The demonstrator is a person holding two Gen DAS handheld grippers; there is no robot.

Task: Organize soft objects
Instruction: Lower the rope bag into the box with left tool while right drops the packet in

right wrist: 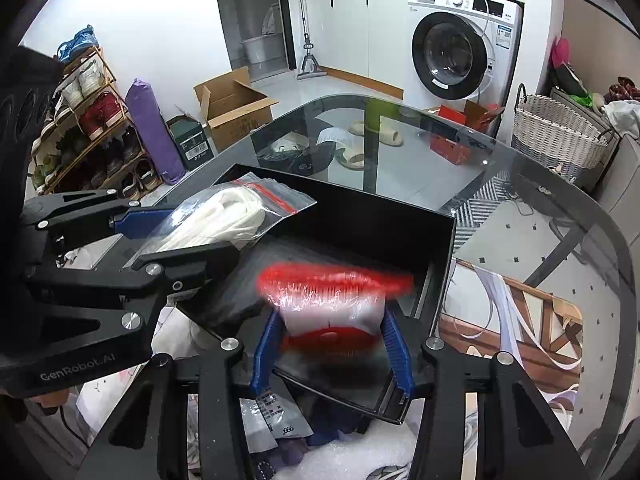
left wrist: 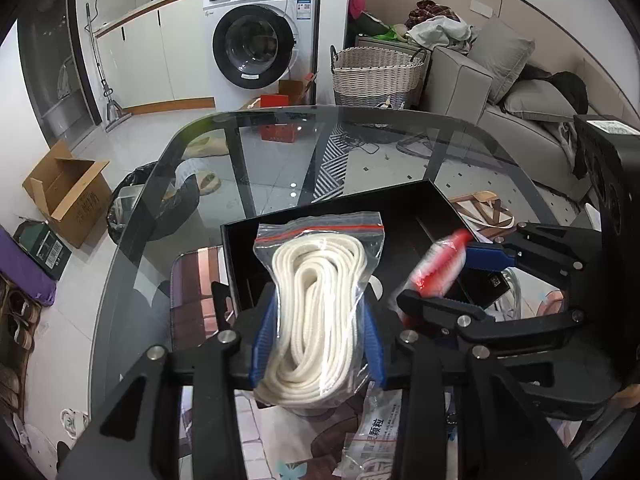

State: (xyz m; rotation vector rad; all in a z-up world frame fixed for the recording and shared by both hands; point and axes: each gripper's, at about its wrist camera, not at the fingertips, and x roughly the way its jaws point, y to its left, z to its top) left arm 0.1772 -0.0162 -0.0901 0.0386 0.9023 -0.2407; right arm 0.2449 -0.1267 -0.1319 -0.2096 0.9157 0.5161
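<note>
A clear zip bag of coiled white rope stands between the blue fingers of my left gripper, which is shut on it. Its top leans over the near wall of an open black box on the glass table. The right wrist view shows the rope bag and left gripper at the box's left side. My right gripper hangs over the box with a red-and-white bag between its jaws. That bag is blurred along its whole length and looks loose; the jaws stand slightly apart from it.
Packets and white cord lie on the table under both grippers. Beyond the table stand a washing machine, a wicker basket, a grey sofa with clothes, a cardboard box and a shoe rack.
</note>
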